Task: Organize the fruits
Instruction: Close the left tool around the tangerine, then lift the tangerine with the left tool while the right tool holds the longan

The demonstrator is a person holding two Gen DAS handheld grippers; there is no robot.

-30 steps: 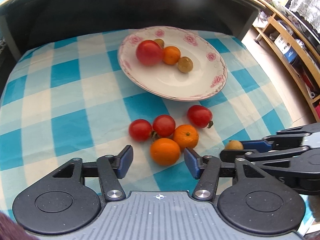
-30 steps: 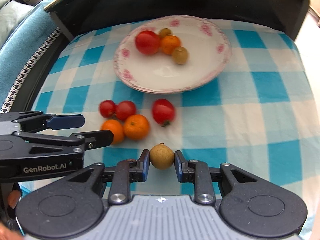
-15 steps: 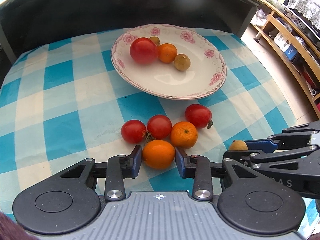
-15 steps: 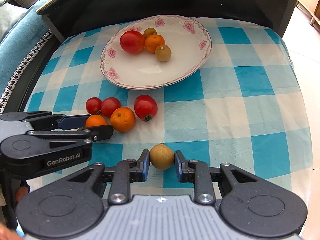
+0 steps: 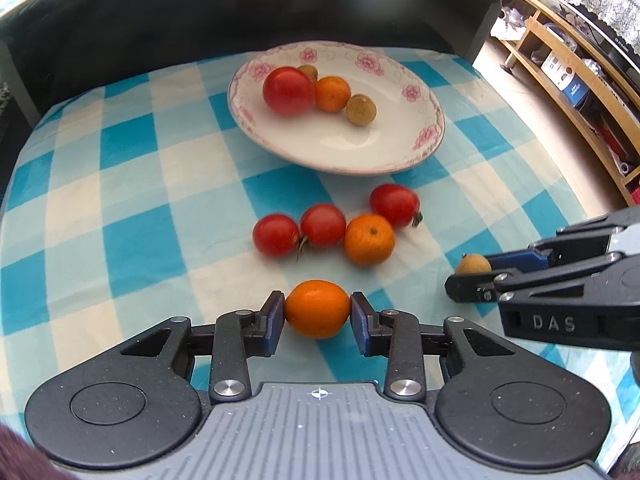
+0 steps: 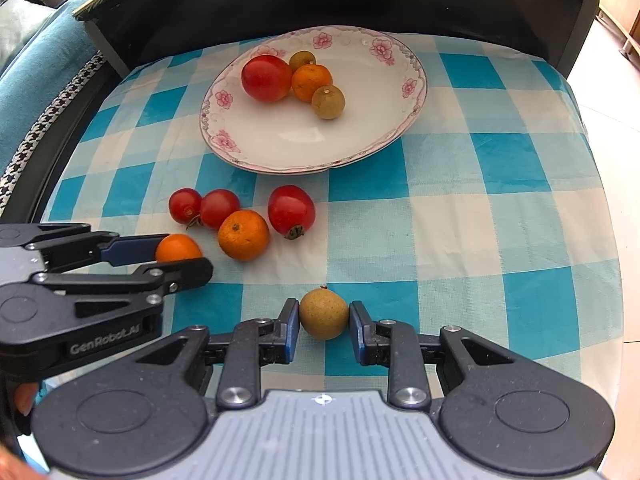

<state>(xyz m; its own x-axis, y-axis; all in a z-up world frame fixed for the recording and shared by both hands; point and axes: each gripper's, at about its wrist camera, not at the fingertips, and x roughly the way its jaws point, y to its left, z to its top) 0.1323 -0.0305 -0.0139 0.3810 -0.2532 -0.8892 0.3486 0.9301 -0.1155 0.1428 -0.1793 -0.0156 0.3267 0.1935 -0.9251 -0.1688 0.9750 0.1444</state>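
A: Nearest the plate's front side, at the cloth's near edge: left gripper [image 5: 318, 312] clamped on a mandarin [image 5: 317, 309], both pads touching it. Right gripper [image 6: 324, 318] pinched on a longan [image 6: 323, 313], pads pressing each side.

B: Lifted or resting?

A: Can't tell, both fruits sit low over the checked cloth [image 5: 120, 200]. Call it grasp done, carry not yet begun.

B: Next row toward the plate?

A: Loose cluster between the grippers and the plate: second mandarin [image 5: 369, 239], three tomatoes [image 5: 323, 225] around it, touching or nearly so. All short of the rim.

B: And the plate [image 6: 280, 148]?

A: Beyond the cluster, flower rim. Holds a big tomato [image 6: 266, 78], a mandarin, two longans, bunched at its far left side. Near half bare.

B: Step?

A: Moving fruit to the plate, two at once. I'd judge four done, two gripped, four left on the cloth.

B: Next move needs?

A: Raise both clear of the cluster, carry over the rim, release onto the bare near half. Round fruit may roll, so set low.
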